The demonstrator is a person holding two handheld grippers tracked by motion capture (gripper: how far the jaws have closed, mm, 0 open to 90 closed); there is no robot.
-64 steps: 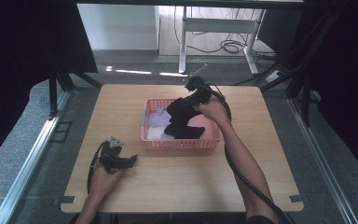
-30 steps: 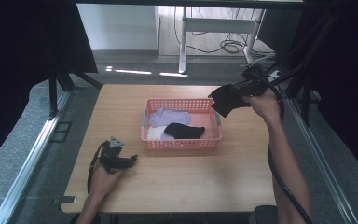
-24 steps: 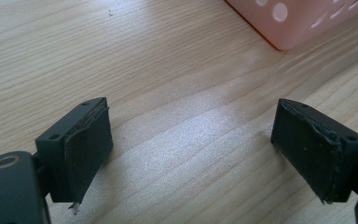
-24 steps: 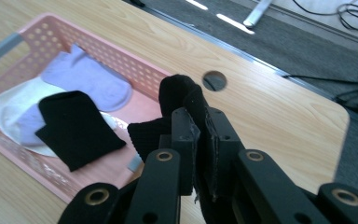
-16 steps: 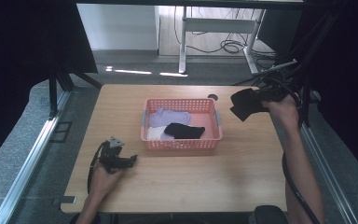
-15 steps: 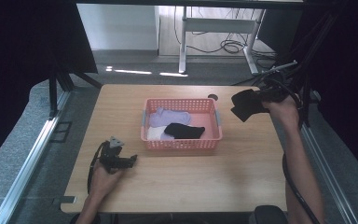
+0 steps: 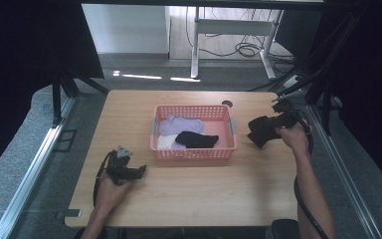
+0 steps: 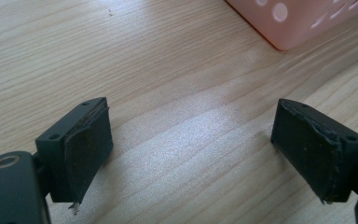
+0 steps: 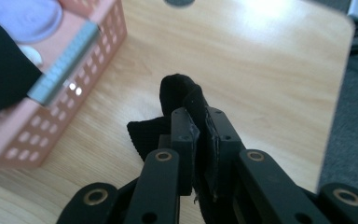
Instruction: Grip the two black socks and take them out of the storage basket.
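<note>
A black sock [image 7: 261,131] hangs low over the table to the right of the pink basket [image 7: 194,152], pinched in my right gripper [image 7: 273,127]. In the right gripper view the jaws are closed on the black sock [image 9: 179,95], with the pink basket [image 9: 51,98] at the left. Inside the basket lie a lilac sock [image 7: 179,124], a second black sock [image 7: 196,140] and a white sock [image 7: 163,142]. My left gripper [image 7: 142,172] rests on the table at the front left, open. In the left gripper view its pads [image 8: 88,144] stand wide apart over bare wood.
The wooden table [image 7: 189,199] has a round cable hole [image 7: 227,103] behind the basket. Metal rails run along both sides of the table. A desk frame and cables stand on the floor beyond the far edge.
My right gripper lifted a black sock out of the basket, carried it right, and has now come down toward the table beside the basket. The left gripper has not moved.
</note>
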